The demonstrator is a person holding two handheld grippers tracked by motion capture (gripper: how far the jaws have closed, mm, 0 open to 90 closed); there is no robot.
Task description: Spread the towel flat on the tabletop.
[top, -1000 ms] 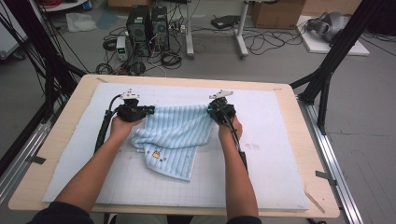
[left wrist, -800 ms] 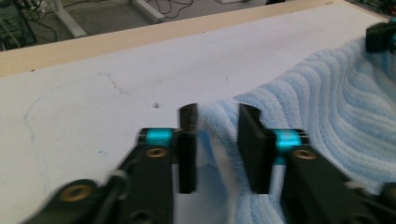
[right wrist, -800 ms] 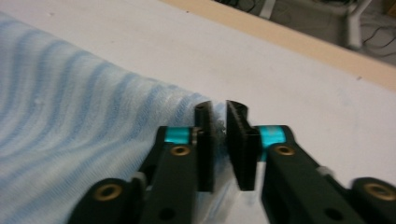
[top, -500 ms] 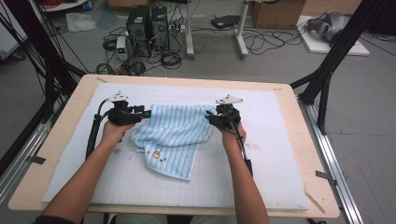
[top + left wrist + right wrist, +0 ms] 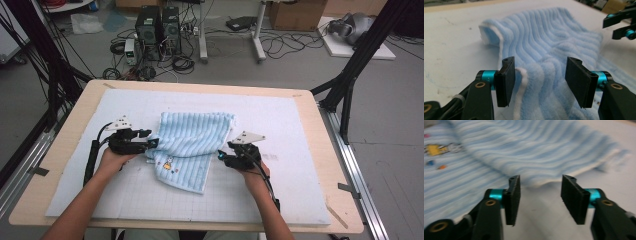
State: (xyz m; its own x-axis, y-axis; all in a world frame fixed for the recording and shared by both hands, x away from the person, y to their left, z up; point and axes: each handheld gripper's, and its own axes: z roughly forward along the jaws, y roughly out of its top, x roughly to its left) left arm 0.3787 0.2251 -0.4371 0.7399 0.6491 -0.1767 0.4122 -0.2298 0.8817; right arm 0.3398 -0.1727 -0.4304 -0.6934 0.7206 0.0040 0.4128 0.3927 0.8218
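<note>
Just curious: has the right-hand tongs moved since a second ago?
Yes. The right tongs came toward the table's near edge, off the blue towel.

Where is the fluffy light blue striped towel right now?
In the high view the fluffy light blue striped towel lies crumpled on the white padded mat, near its middle, between the left gripper and the right gripper.

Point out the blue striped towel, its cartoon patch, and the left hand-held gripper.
blue striped towel (image 5: pixel 195 132), high view, middle of the ribbed upper fold.
cartoon patch (image 5: pixel 169 163), high view, the small embroidered figure.
left hand-held gripper (image 5: pixel 539 80), left gripper view, midway between its open jaws.
</note>
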